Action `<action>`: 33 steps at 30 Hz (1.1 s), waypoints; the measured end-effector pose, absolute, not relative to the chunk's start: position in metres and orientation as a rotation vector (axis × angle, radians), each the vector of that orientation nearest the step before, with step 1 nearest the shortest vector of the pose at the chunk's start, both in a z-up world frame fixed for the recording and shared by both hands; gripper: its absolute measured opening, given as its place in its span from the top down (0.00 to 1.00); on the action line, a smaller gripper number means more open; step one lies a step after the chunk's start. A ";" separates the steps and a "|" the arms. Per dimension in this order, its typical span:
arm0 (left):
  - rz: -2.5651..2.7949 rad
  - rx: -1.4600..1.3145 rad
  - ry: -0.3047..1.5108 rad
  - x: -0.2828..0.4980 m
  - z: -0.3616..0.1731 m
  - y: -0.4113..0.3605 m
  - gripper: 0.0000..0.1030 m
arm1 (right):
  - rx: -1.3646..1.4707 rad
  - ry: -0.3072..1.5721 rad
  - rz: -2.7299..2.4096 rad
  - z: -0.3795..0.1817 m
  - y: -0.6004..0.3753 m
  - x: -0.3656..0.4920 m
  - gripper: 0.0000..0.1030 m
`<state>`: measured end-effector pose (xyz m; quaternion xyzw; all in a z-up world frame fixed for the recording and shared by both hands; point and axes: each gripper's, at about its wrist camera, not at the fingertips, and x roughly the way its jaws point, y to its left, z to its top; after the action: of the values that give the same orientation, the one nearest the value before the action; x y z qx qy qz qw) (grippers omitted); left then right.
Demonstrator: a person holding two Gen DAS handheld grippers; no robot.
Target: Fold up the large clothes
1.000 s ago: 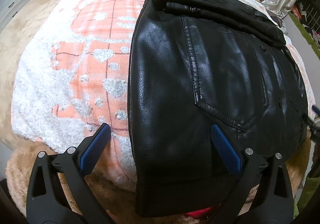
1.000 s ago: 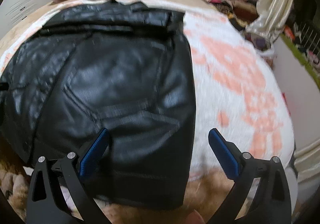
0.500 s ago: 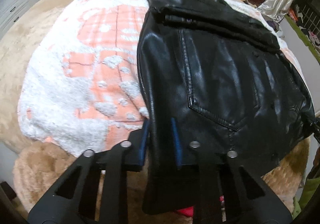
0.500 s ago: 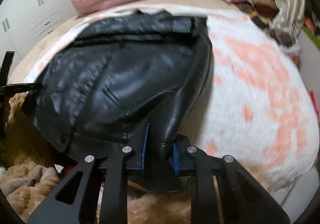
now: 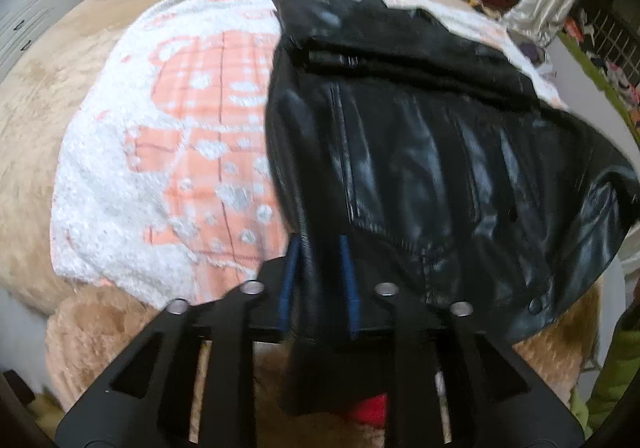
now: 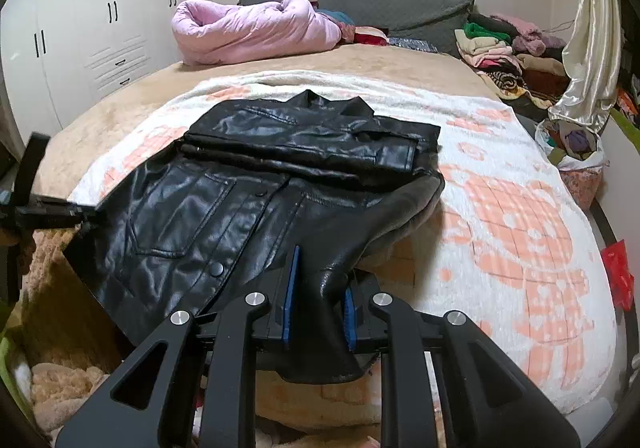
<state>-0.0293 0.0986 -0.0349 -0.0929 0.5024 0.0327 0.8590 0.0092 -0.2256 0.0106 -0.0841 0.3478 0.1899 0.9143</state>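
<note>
Black leather jacket lies partly folded on a white-and-peach blanket spread over the bed, its near hem raised. Both grippers are closed on that hem: the left gripper pinches one corner, the right gripper the other. A pink quilt sits bundled near the headboard.

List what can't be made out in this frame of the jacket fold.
- Left wrist view: black leather jacket is motion-blurred; seams and snaps smear.
- Jacket hem: hidden in both views behind the left tongs and right tongs, so grip depth is unclear.
- Right wrist view: left tongs at the frame's left edge, cut off.
- Red item under the hem: mostly covered, unidentifiable.
</note>
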 end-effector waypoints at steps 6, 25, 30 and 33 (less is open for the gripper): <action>0.093 -0.193 1.120 -0.027 -0.057 0.094 0.67 | -0.166 0.701 0.403 0.013 -0.229 0.009 0.86; -0.037 -0.302 0.898 0.003 0.030 0.095 0.99 | -0.005 0.626 0.454 0.042 -0.255 0.029 0.90; -0.051 -0.320 0.792 0.027 0.062 0.105 0.99 | 0.073 0.608 0.456 0.060 -0.272 0.056 0.91; -0.049 -0.325 0.762 0.046 0.073 0.111 0.99 | 0.127 0.602 0.444 0.069 -0.282 0.076 0.91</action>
<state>0.0461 0.1114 0.0730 -0.1579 0.3702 -0.0240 0.9151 0.0763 -0.2818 0.0687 0.0619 0.2939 0.2165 0.9289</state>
